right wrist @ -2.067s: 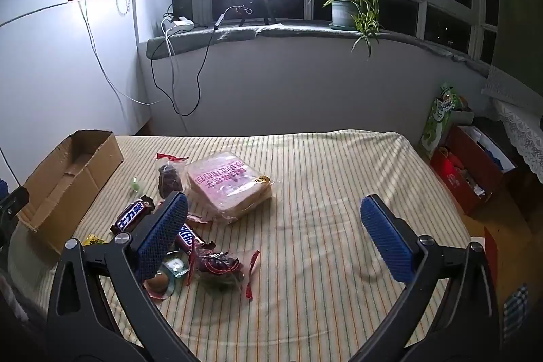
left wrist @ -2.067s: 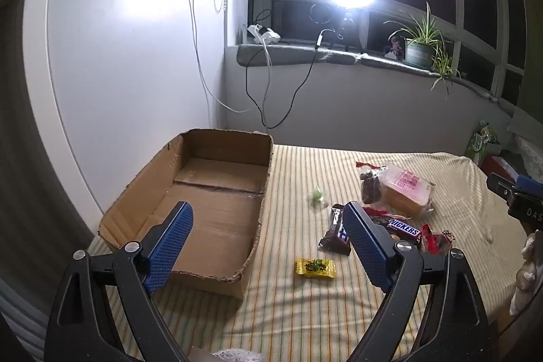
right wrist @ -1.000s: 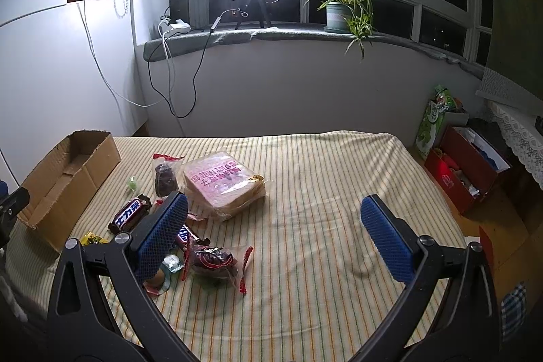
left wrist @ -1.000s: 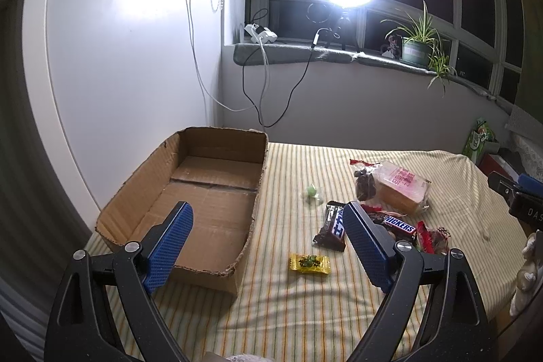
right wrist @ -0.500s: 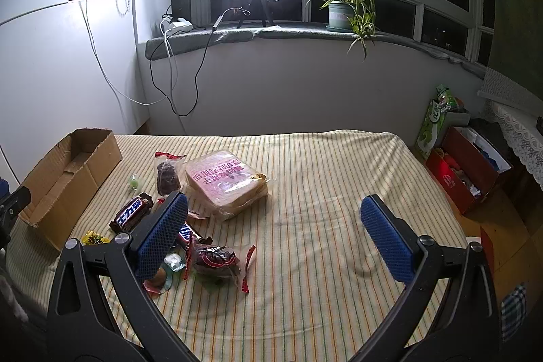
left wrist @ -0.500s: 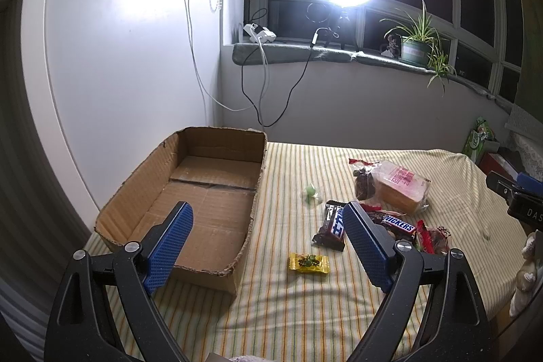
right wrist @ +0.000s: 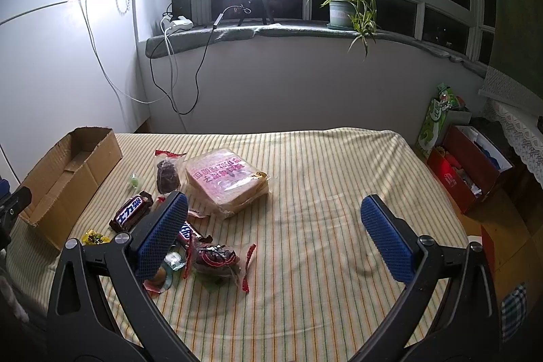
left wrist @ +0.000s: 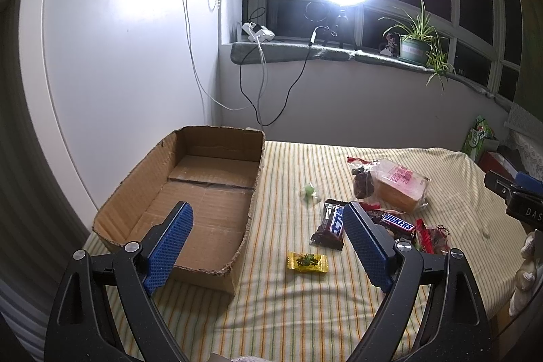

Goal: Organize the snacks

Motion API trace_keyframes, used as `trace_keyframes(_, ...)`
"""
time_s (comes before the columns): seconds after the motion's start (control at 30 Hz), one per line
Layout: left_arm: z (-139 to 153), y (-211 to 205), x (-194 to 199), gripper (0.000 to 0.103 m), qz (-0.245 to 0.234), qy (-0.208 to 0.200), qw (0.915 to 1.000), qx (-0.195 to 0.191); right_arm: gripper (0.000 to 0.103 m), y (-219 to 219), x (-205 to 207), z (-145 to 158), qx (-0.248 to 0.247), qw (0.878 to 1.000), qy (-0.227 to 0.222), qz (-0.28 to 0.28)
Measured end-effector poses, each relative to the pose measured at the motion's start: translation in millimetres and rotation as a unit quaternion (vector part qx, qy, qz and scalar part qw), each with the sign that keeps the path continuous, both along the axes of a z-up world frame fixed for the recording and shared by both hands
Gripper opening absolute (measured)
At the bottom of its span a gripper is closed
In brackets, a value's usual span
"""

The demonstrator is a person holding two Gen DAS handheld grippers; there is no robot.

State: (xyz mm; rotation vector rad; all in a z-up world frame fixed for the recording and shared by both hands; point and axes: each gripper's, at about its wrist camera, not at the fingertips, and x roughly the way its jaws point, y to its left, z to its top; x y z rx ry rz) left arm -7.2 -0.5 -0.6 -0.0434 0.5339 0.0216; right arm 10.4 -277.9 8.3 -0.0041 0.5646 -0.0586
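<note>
Right now both my tools hang above the striped bed (right wrist: 322,192) with nothing in them: the left gripper (left wrist: 268,243) has its fingers spread wide, and the right gripper (right wrist: 275,240) is just as wide.

The cardboard box (left wrist: 203,192) sits empty at the left edge of the bed, and every snack still lies outside it. Nearest my left fingers is the yellow candy (left wrist: 307,262), alone on the cloth just beside the box. Beyond it lies the dark chocolate bar (left wrist: 331,224), then the Snickers bar (left wrist: 397,223), the bagged bread (left wrist: 398,180) and a small green sweet (left wrist: 309,189).

I judge the yellow candy the sensible first pick. It is flat and thin, so I should come down straight over it, press lightly into the soft bedding and close across its short width. Its crinkly wrapper may slip, and the cloth could bunch between my fingers.
</note>
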Motion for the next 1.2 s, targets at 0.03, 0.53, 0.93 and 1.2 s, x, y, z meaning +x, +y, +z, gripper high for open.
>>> trace_keyframes(0.03,-0.3,-0.2,-0.1,0.09,0.0,0.0,1.0,0.0,0.103,0.1,0.3,-0.5,0.0,1.0,0.0,0.0)
trace_keyframes(0.53,-4.7,-4.0,-0.4,0.09,-0.004,0.003,1.0,0.0,0.103,1.9,2.0,-5.1,0.002,1.0,0.005,0.002)
trace_keyframes(0.93,-14.8,-16.9,2.8,0.09,-0.033,0.023,0.9992,0.002,0.103,-9.8,6.9,-15.2,0.024,0.999,0.021,0.029)
trace_keyframes(1.2,-29.0,-31.5,4.3,0.088,-0.077,0.049,0.9957,-0.013,0.089,-14.9,10.4,-39.3,0.055,0.992,0.068,0.09)
